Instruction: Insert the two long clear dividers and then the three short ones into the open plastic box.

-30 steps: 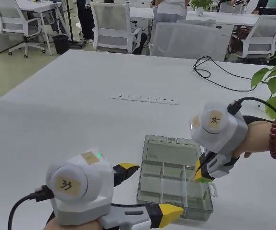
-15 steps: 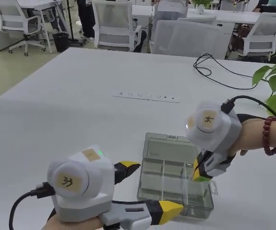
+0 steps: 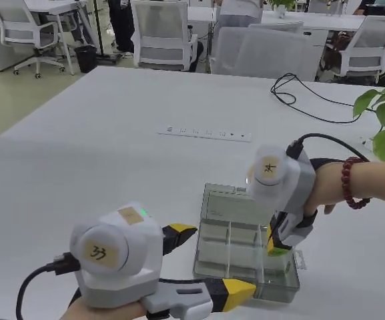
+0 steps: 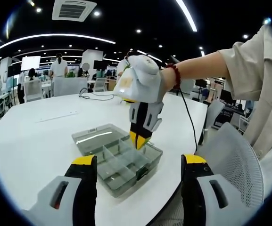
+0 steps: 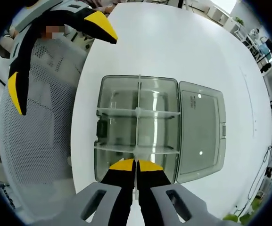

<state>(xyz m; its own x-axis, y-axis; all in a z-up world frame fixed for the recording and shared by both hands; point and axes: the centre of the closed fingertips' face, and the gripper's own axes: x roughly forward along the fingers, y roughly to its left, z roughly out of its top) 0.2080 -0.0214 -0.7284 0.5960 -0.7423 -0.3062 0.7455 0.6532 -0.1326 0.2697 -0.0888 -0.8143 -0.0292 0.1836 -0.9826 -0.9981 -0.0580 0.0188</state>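
The right gripper [image 5: 136, 165] is hanging over the open plastic box [image 5: 99, 99], its jaws pinching a clear divider [image 5: 137, 136] that is pointing edge-on down the box's middle, crossing two seated dividers [image 5: 117, 113]. The left gripper [image 4: 139, 160] is hovering near the box, jaws spread wide, gripping nothing. The box is sitting on the white bench [image 3: 112, 147], its lid [image 5: 199, 132] lying flat.

Bright, even ceiling light, soft shadows, small glints on box lid [image 5: 201, 134], fisheye-bent edges.
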